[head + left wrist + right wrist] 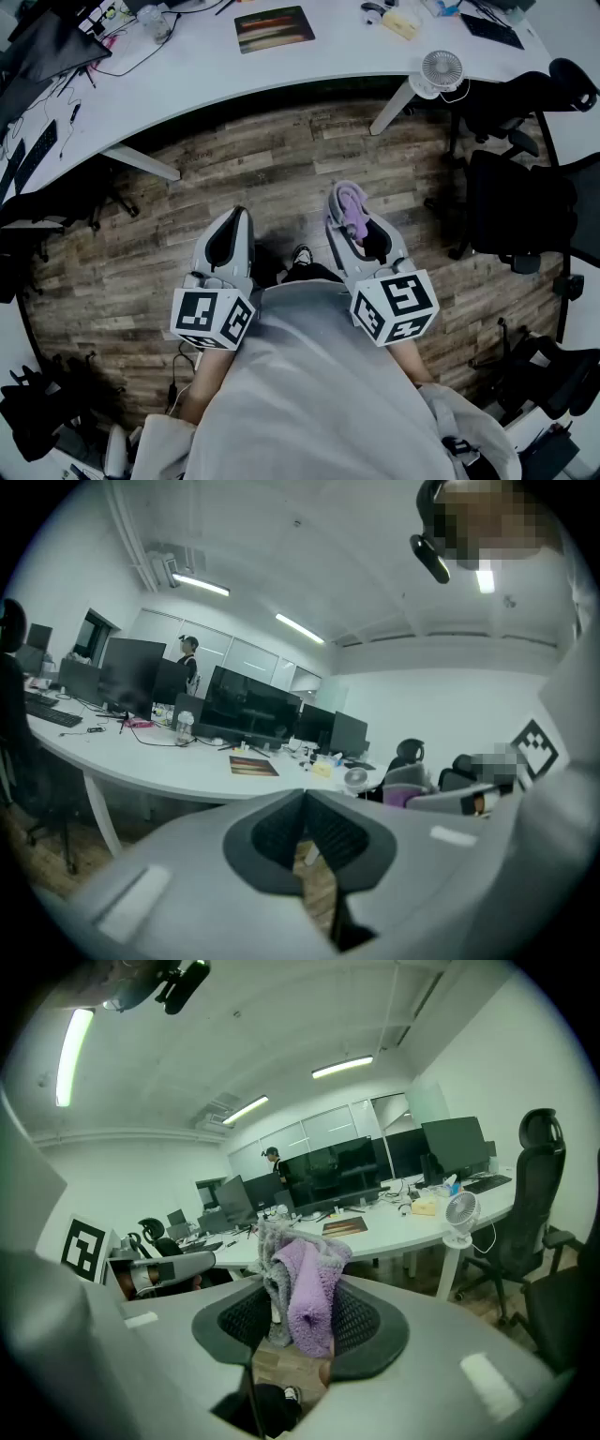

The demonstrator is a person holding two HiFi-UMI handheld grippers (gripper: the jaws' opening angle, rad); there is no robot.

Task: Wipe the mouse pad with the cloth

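The mouse pad [274, 28], dark with red and yellow streaks, lies on the white curved desk [216, 70] far ahead; it also shows small as the mouse pad [253, 765] and the mouse pad [345, 1226]. My right gripper [345, 217] is shut on a purple and grey fluffy cloth [302, 1283], which sticks up from between its jaws as the cloth [351, 206]. My left gripper [228, 236] is shut with nothing in it, its jaws meeting at the tip [304, 803]. Both grippers hang over the wooden floor, well short of the desk.
The desk carries monitors [246, 710], a keyboard [491, 30], a yellow box [400, 23] and a small white fan [441, 71] at its edge. Black office chairs [525, 211] stand to the right. Another person stands far off by the monitors [274, 1159]. Cables lie on the floor [178, 375].
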